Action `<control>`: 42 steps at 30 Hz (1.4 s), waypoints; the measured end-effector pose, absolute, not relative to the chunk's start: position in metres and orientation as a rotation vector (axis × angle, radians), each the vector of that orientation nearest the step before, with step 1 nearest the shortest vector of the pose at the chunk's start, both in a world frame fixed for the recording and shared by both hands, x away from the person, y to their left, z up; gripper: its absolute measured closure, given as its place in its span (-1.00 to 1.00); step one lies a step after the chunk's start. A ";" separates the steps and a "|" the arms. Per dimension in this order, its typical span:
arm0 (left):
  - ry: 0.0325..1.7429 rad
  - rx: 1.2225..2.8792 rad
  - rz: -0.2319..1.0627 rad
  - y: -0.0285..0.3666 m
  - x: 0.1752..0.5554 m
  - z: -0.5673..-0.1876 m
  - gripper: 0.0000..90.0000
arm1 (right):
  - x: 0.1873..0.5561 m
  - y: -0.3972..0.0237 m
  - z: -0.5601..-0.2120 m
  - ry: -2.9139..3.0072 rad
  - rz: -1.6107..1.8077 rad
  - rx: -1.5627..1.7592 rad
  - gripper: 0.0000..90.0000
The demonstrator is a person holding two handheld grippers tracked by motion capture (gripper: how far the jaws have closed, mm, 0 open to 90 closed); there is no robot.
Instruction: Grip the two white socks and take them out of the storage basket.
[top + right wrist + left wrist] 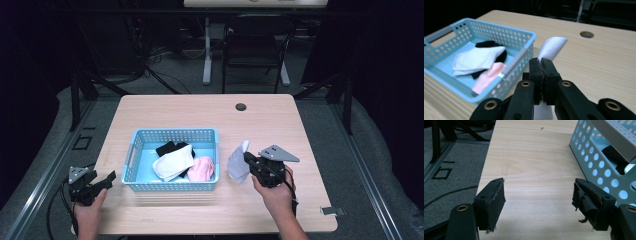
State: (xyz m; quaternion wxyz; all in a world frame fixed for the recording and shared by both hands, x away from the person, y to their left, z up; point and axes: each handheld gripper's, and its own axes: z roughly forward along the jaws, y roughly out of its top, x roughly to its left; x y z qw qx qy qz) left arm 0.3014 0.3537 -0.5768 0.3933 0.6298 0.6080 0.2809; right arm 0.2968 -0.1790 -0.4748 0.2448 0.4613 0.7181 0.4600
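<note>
Closest to us in the right gripper view, our right gripper [543, 62] has its two black jaws pressed tight together on a white cloth [552, 46], whose folded end stands up just past the jaw tips while a little more of it shows beneath them. From the high view we see the same right gripper [248, 159] above the tabletop [200, 107], right of the middle and toward the near edge, with the white cloth [238, 163] hanging from the jaws on the side that faces the basket. We cannot tell whether the cloth's lower end touches the wood.

Just left of the cloth sits the light blue basket [172, 134], near the middle of the tabletop, close to the cloth but apart from it. Inside it we see a white sock [172, 162] lying over a black piece [167, 147], and a pink piece [201, 169] by the basket's near right corner.

Our left gripper [102, 182] hangs at the tabletop's near left edge, well apart from the cloth. In the left gripper view its jaws stand wide apart with bare wood between them, and the basket wall [596, 167] is just beside the right-hand jaw.
</note>
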 end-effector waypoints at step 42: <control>1.547 1.595 0.706 0.354 0.302 -0.577 -0.43 | 0.322 -0.237 -0.537 1.848 1.116 1.476 0.04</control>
